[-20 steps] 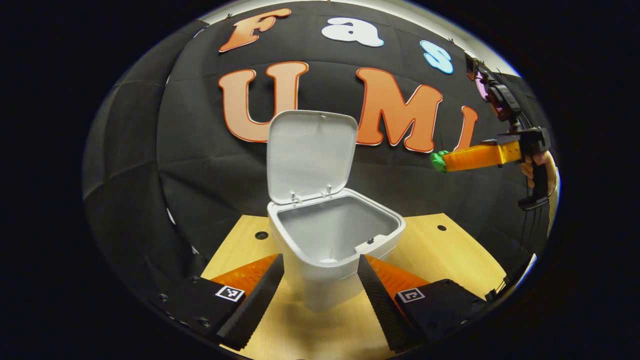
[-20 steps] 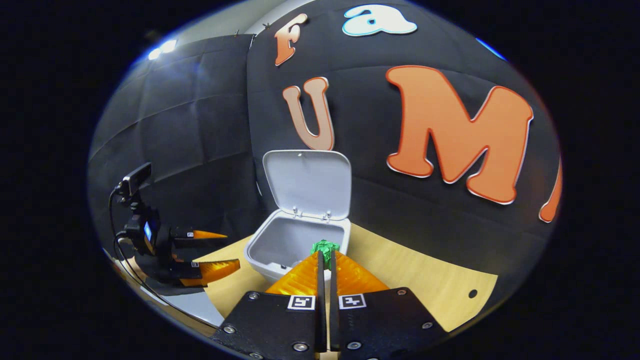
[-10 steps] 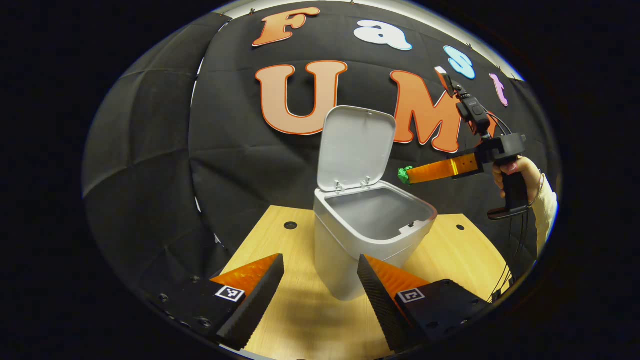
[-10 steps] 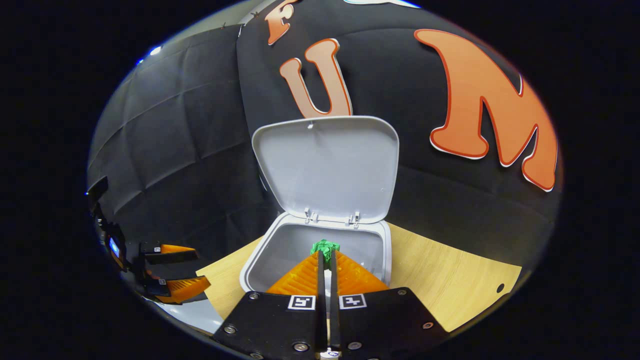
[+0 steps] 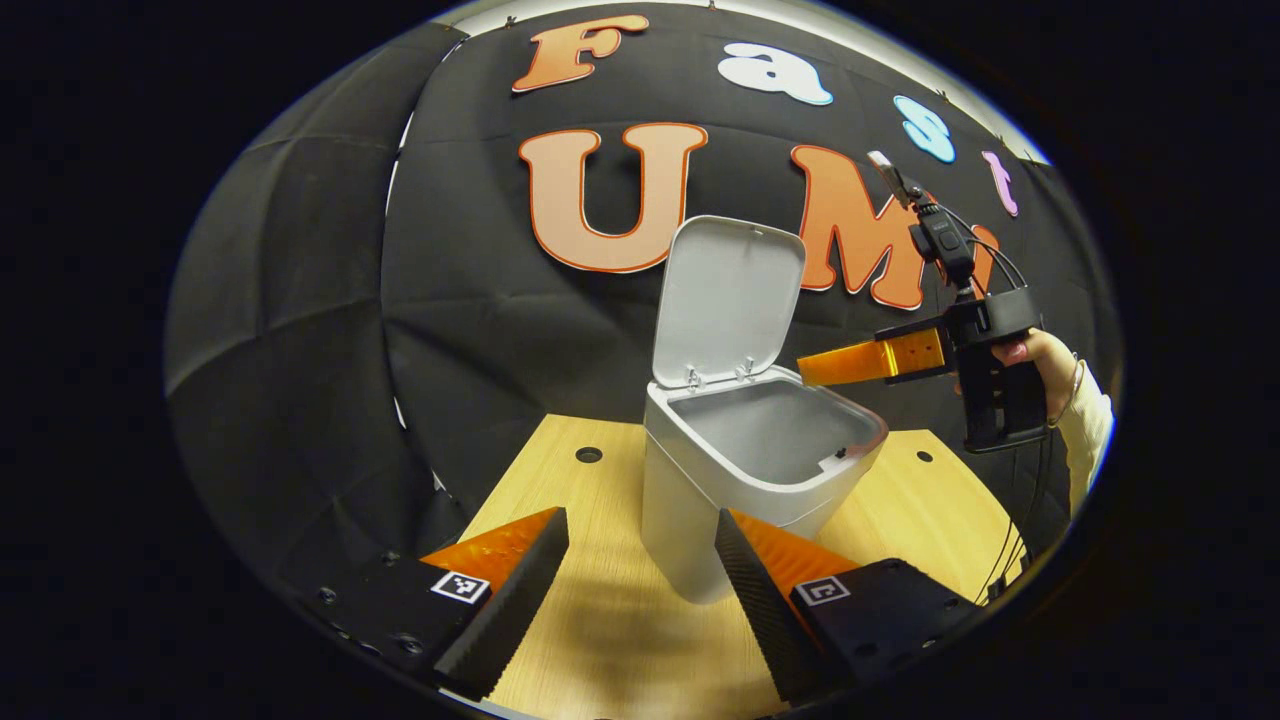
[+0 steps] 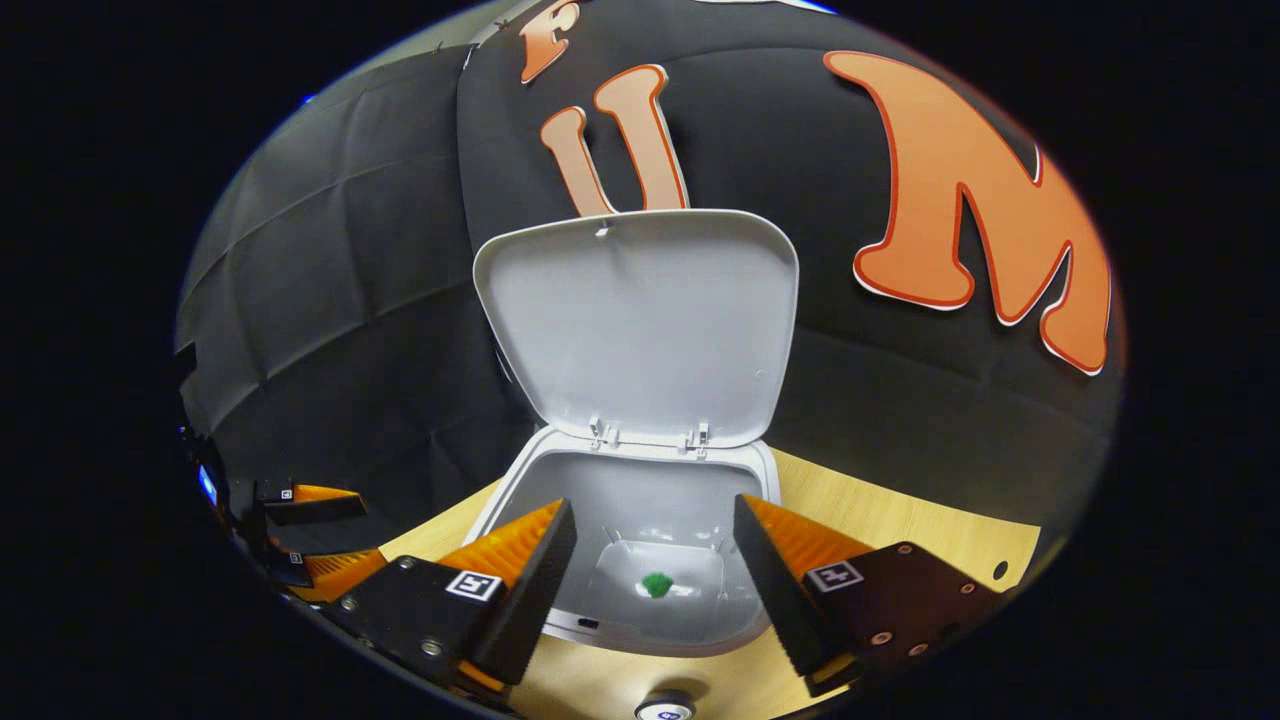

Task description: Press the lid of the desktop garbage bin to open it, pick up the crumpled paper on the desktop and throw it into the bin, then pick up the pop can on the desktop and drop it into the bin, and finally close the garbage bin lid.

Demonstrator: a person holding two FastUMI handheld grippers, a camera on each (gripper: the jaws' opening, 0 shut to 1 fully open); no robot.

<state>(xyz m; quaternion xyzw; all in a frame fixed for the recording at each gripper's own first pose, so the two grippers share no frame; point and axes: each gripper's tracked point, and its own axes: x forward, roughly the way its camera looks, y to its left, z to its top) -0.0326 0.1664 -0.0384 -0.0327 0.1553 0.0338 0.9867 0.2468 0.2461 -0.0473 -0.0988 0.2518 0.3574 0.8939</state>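
Right claw, its 2 fingers spread wide apart and gripping nothing, hangs directly above the open mouth of the pale grey garbage bin in the right gripper view. Down on the bin's floor, between those fingers as the camera sees it, lies the small green crumpled paper, the 1 item visible inside the container. The lid stands tipped up and back on its 2 hinges at the rear rim, its inner face turned toward the camera. At the bottom edge of that view, just in front of the bin on the light wooden bench, a round object is partly visible; what it is cannot be told.

Seen from the left gripper view, the bin stands upright on the bench with its lid raised, and the right claw reaches in from the side over the far rim, held by a hand in a pale sleeve. The left claw is also parted, empty, low over the bench just in front of the bin, with 1 finger overlapping the bin's lower front wall in the picture. 2 dark round holes mark the bench on either side of the bin
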